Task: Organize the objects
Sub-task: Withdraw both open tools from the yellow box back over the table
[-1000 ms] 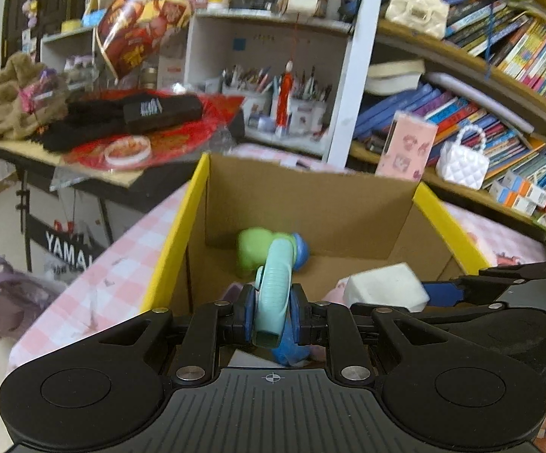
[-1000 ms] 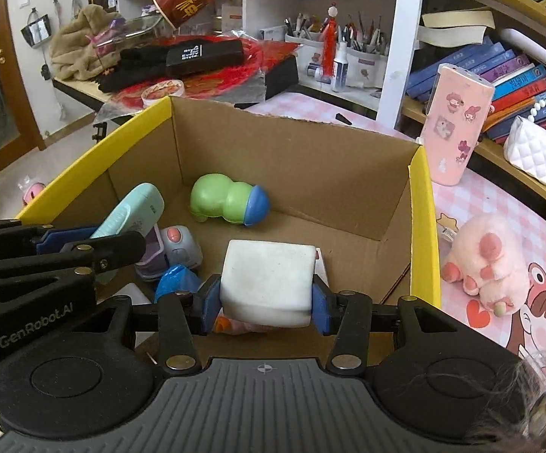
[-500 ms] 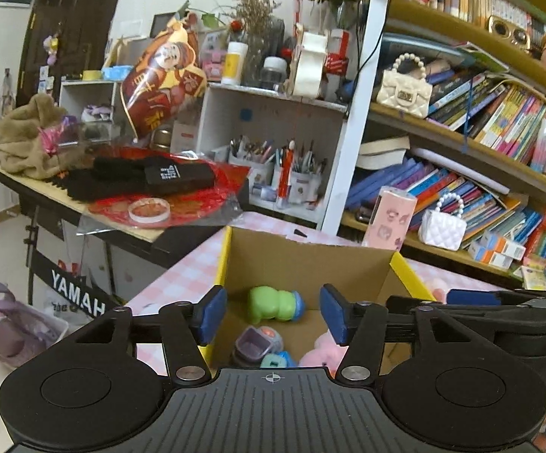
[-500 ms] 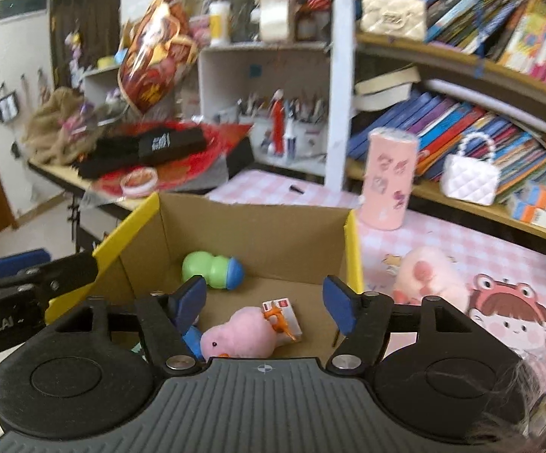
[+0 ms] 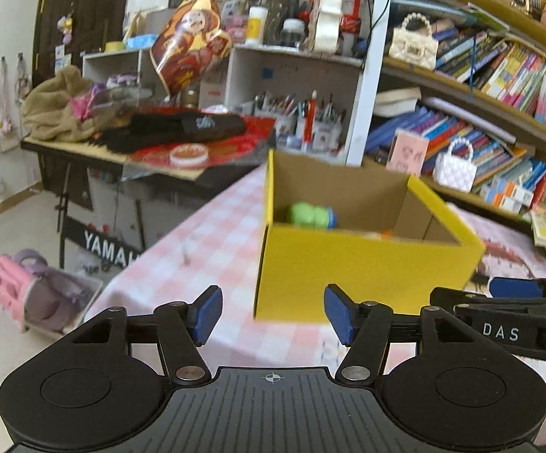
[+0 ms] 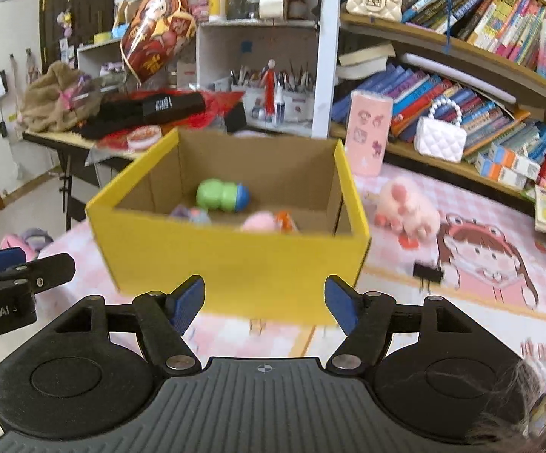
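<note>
Both grippers, left gripper point(image 5: 271, 311) and right gripper point(image 6: 264, 300), gape empty near the yellow box point(image 6: 235, 260) (toys inside). Drop seems done; next, probably fetching the pink plush point(image 6: 408, 207) lying right of it.

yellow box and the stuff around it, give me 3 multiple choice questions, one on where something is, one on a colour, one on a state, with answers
1. Where does the pink plush toy lie?
A. inside the box
B. on the tablecloth to the right of the box
C. on the bookshelf

2. What colour is the end of the green toy?
A. blue
B. red
C. white

3. How is the right gripper?
A. shut on a toy
B. shut on nothing
C. open, holding nothing

Answers: 1 B, it rests on the cloth beside the yellow box. 2 A, a blue cap shows. 3 C, the pads stand apart with only air between them.
</note>
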A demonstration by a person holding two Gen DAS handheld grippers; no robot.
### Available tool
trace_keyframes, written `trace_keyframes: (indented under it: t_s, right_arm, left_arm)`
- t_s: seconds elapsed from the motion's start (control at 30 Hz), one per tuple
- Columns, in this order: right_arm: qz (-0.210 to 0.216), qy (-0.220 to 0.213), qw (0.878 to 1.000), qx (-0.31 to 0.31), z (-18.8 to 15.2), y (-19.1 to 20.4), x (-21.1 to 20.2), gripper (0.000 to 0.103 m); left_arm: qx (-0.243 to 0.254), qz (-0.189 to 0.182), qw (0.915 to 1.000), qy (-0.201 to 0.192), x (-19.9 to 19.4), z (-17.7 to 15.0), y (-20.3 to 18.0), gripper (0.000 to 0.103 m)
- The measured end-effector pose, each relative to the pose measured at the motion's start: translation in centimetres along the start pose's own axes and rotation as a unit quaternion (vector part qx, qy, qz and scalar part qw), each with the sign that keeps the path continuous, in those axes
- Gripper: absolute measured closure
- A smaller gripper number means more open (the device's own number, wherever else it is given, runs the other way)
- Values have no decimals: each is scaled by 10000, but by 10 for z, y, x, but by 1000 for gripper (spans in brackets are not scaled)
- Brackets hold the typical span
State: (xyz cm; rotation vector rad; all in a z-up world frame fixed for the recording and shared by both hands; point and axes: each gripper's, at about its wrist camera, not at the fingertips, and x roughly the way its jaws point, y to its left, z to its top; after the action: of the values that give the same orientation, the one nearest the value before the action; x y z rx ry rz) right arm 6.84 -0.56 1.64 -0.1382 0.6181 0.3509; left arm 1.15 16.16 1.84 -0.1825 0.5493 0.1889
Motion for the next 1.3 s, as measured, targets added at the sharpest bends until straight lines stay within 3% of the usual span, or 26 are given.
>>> trace_keyframes:
  t_s: [0.17, 0.43, 0.9, 1.3]
  right_arm:
    - [-91, 223, 9997, 7, -25, 13, -12, 34]
    - [-478, 282, 9985, -31, -55, 10, -34, 31]
    - [-1273, 521, 9875, 770, -86, -36, -63, 31]
    - [-1857, 588, 9719, 1319, -101, -84, -77, 31]
  left_arm:
    - [127, 89, 9996, 233, -11, -18, -3, 36]
    - [357, -86, 9984, 419, -27, -39, -9, 26]
    - [938, -944, 9892, 622, -32, -56, -55, 25]
    - [1566, -1549, 9729, 707, -19, -58, -115, 25]
